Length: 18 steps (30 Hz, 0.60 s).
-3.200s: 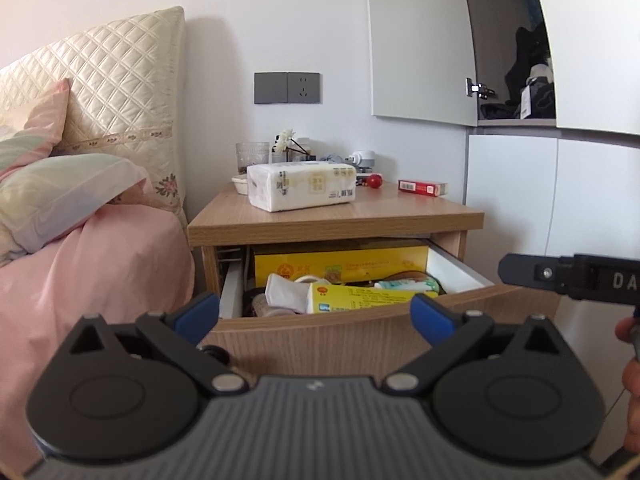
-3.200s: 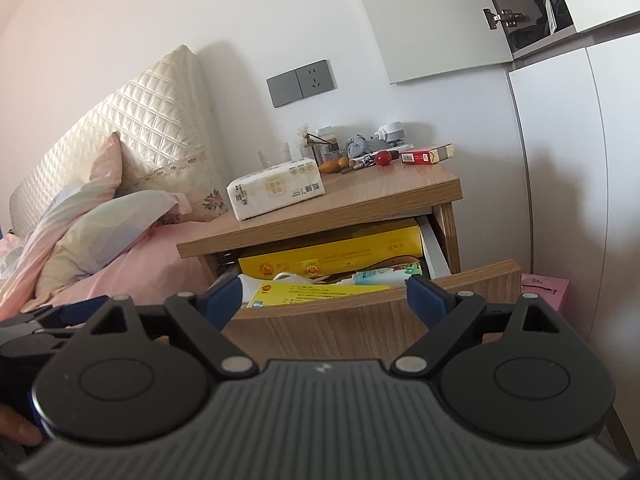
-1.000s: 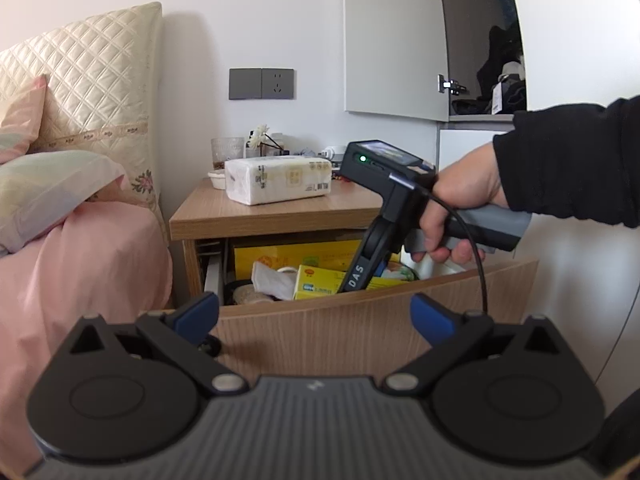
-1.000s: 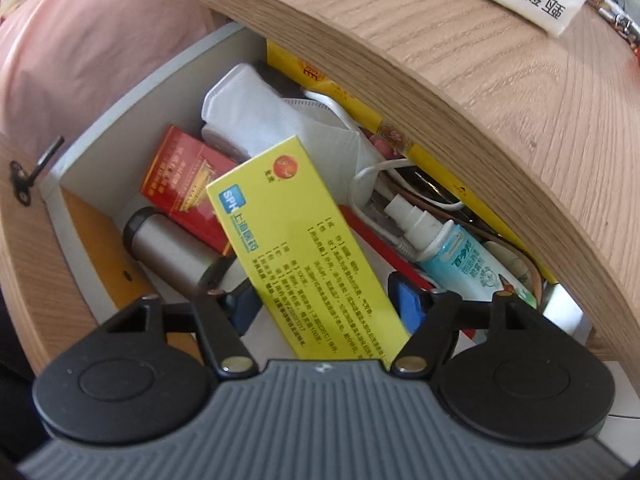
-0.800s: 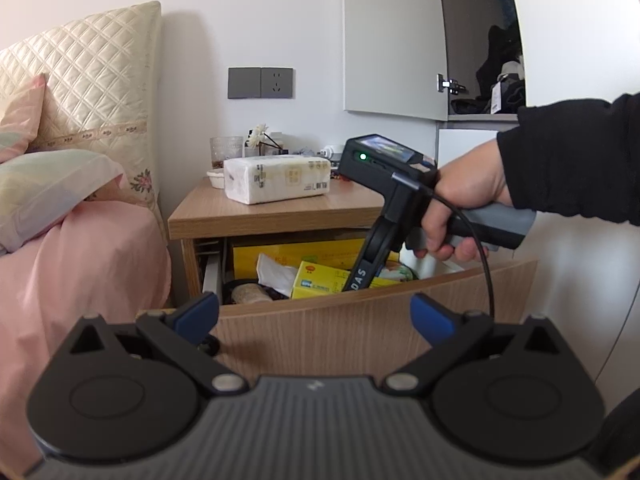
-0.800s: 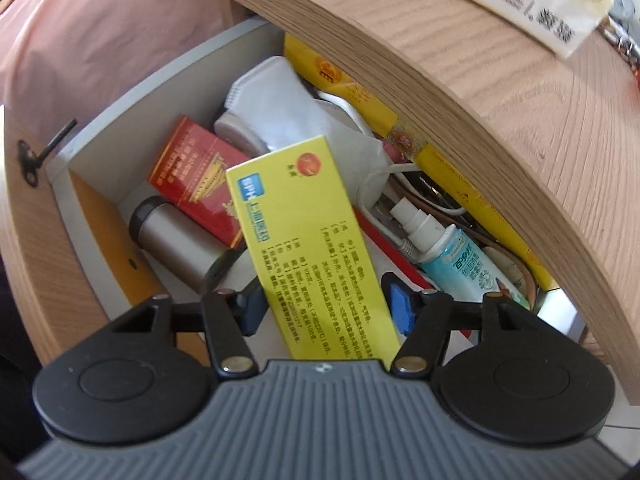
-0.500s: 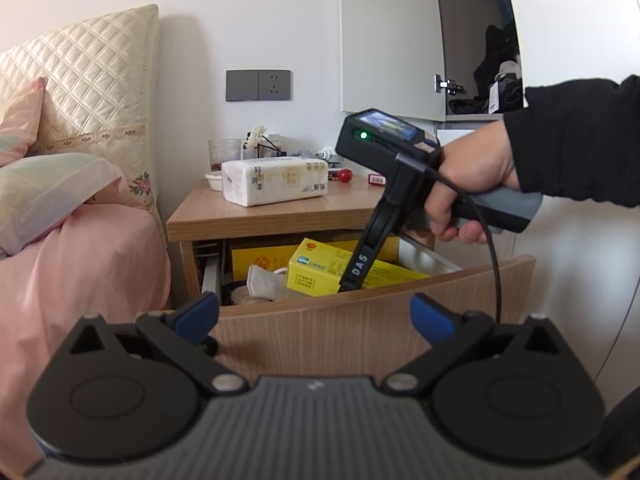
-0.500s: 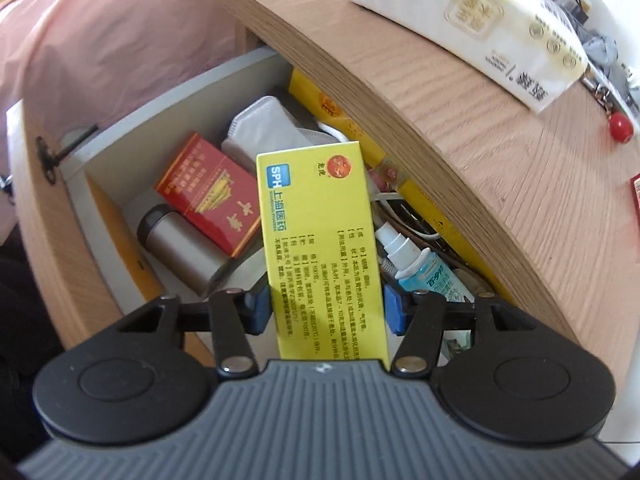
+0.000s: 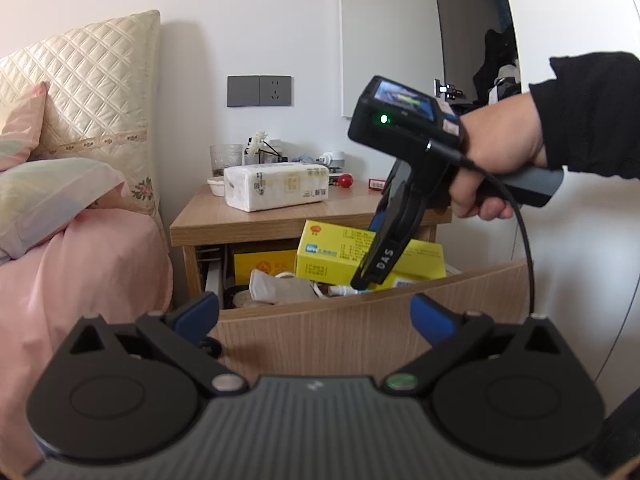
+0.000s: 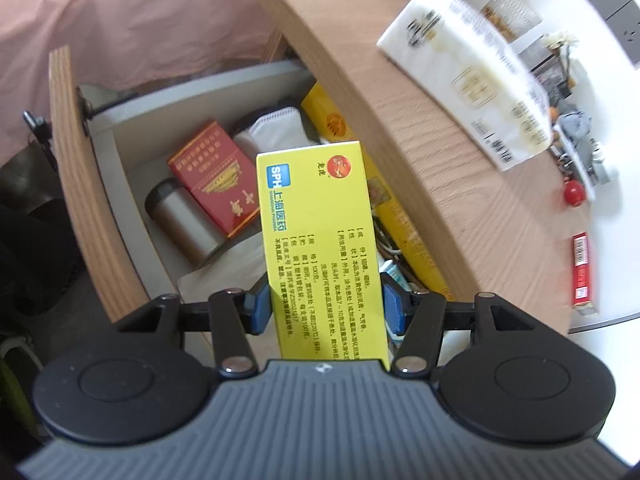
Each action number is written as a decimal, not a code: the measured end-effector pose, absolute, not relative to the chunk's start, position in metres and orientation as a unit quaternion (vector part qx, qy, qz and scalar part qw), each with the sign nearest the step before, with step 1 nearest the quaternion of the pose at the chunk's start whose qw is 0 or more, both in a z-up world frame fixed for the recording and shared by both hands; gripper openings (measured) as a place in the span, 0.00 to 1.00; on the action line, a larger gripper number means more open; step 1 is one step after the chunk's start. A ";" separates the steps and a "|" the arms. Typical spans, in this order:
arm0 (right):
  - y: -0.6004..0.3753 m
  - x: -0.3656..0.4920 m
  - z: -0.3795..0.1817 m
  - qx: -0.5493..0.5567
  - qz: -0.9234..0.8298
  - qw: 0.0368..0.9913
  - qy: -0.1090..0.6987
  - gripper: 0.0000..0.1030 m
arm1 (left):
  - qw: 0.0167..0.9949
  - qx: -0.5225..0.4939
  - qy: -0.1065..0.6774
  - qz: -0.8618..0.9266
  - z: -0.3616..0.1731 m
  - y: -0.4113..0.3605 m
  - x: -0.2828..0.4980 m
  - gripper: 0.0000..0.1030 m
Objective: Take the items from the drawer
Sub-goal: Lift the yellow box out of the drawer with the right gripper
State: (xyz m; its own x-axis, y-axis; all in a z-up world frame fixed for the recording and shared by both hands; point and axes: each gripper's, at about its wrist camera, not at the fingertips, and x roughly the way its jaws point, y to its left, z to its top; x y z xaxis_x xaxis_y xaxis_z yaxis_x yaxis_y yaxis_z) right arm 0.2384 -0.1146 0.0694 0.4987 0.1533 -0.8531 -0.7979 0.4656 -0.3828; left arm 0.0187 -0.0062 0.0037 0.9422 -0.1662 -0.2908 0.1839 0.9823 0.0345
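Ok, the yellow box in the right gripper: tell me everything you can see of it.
The yellow box is a flat, oblong carton, cardboard by the look, with a blue SPH logo, a red round emblem and dense printed text. The right gripper clamps its near end between blue pads. It is lifted above the open drawer, touching nothing else visibly.

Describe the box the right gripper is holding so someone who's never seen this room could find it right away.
Start at the wooden nightstand beside the bed and look at its open drawer. The right gripper is shut on a long flat yellow box above the drawer. Unlike the red pack and silver cylinder below, it has a blue SPH logo.
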 end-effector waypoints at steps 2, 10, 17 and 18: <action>-0.109 0.236 0.066 -0.410 0.309 0.767 0.385 0.56 | 0.985 0.031 0.143 -0.089 0.004 -0.006 0.017 1.00; -0.109 0.213 0.066 -0.340 0.292 0.808 0.383 0.56 | 0.986 0.016 0.126 -0.109 0.008 -0.003 0.008 1.00; -0.120 0.229 0.093 -0.312 0.255 0.844 0.354 0.56 | 0.983 0.029 0.129 -0.127 0.006 -0.014 0.004 1.00; -0.122 0.234 0.096 -0.307 0.248 0.850 0.350 0.56 | 0.983 0.031 0.128 -0.128 0.006 -0.015 0.004 1.00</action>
State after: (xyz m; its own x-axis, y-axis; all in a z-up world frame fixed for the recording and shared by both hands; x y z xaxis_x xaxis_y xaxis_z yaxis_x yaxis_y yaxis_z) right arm 0.2340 -0.1223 0.0956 0.6318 0.2056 -0.7473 -0.6358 0.6889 -0.3481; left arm 0.0036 -0.0153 0.0058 0.9343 -0.2447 -0.2593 0.2603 0.9651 0.0273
